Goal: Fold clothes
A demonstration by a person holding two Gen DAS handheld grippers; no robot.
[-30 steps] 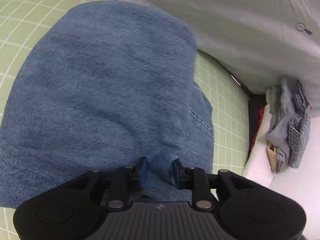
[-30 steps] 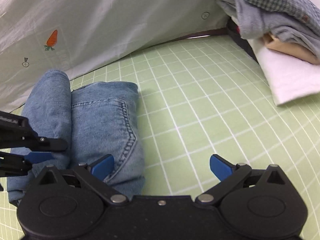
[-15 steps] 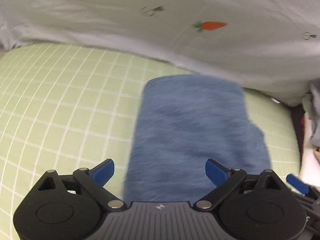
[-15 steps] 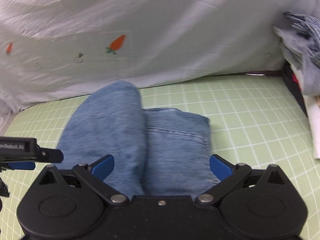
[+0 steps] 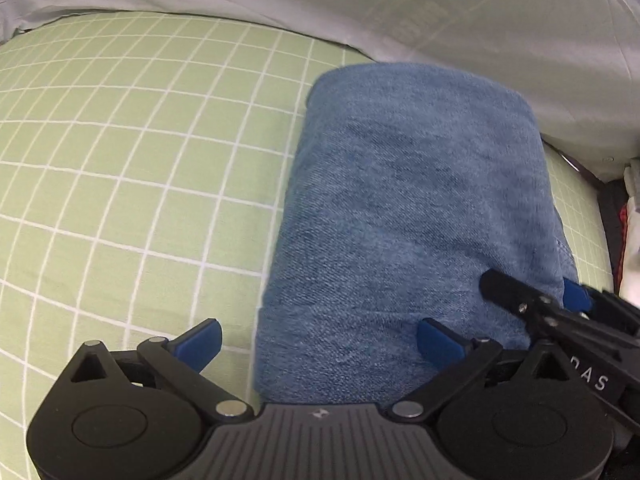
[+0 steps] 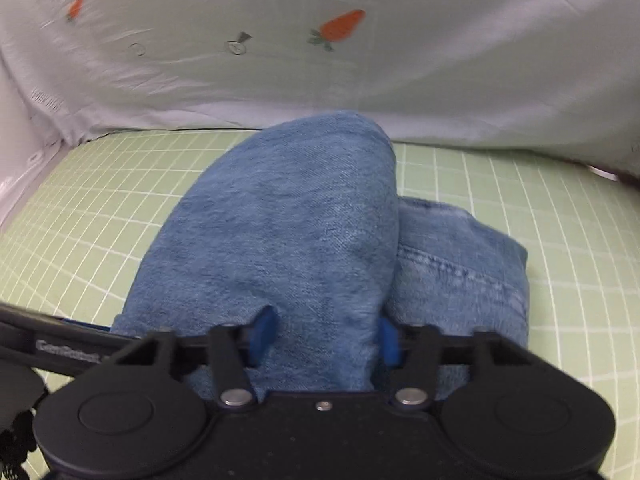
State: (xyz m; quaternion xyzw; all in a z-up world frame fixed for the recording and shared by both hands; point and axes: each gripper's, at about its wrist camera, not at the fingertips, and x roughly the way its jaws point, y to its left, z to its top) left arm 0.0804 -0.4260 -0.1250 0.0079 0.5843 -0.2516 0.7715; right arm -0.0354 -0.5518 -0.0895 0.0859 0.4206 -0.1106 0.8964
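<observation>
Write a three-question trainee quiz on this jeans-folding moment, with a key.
1. True or false: the folded jeans lie on a green checked sheet.
2. Which gripper has denim between its pads? A) left gripper B) right gripper
3. What orange motif is printed on the white cloth behind the jeans?

Key: 1 true. 2 B; its jaws are closing on the upper fold, while the left gripper's jaws stand wide. 3 carrot.
</observation>
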